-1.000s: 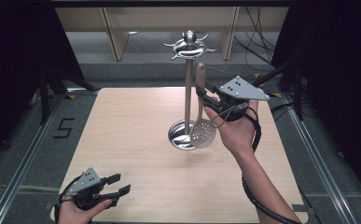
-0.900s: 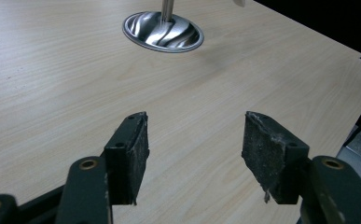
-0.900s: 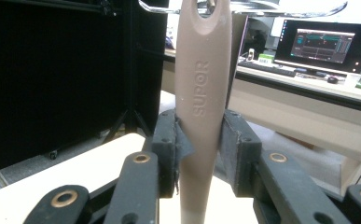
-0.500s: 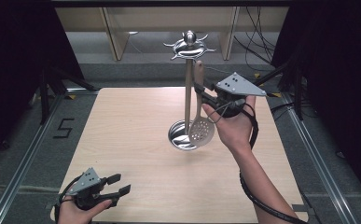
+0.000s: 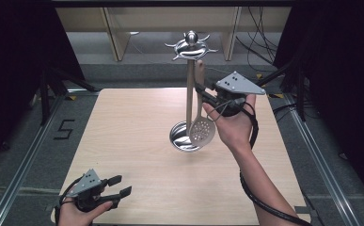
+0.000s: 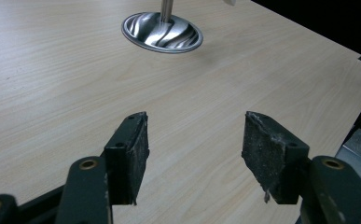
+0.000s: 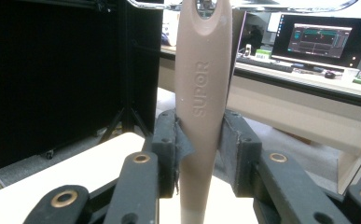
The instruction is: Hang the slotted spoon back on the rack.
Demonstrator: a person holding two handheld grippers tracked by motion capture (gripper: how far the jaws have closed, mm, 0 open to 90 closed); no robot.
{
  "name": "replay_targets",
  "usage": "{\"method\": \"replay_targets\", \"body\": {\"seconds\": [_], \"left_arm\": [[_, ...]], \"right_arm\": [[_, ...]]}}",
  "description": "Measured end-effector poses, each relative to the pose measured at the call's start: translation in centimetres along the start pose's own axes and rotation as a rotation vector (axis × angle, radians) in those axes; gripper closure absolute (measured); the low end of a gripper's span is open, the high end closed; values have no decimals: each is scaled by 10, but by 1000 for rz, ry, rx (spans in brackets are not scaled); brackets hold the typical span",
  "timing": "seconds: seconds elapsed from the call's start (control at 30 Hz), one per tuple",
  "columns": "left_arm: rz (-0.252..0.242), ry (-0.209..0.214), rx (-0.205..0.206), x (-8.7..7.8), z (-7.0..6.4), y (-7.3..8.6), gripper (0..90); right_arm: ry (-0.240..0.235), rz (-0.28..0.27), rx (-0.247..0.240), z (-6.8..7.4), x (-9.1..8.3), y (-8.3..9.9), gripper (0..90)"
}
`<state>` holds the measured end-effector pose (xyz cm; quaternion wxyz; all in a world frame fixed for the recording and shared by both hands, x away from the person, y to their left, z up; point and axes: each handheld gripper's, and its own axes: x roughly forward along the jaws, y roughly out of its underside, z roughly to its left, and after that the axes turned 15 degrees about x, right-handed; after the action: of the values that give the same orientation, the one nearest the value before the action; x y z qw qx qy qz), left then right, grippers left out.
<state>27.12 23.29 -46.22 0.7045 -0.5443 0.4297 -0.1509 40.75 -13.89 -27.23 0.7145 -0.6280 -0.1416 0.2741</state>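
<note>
Centre right: the right gripper [image 5: 201,89] pinches the skimmer [image 5: 201,123] handle beside the rack [image 5: 189,89]. Lower left: the left gripper [image 5: 120,185], spread, rests above the tabletop [image 5: 132,122].

glossy chrome rack [image 5: 190,49], matt beige plastic skimmer handle [image 7: 201,98], pale smooth wood-grain table [image 5: 137,117]

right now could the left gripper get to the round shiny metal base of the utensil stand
Probably yes. The left gripper sits open at the near edge, and only bare wooden table lies between it and the round shiny metal base; it would have to travel forward.
</note>
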Motion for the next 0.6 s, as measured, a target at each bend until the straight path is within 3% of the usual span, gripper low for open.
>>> {"method": "replay_targets", "body": {"seconds": [0.6], "left_arm": [[-2,3,-5,0,0,0,402]], "right_arm": [[16,18,9,0,9,-2,695]]}}
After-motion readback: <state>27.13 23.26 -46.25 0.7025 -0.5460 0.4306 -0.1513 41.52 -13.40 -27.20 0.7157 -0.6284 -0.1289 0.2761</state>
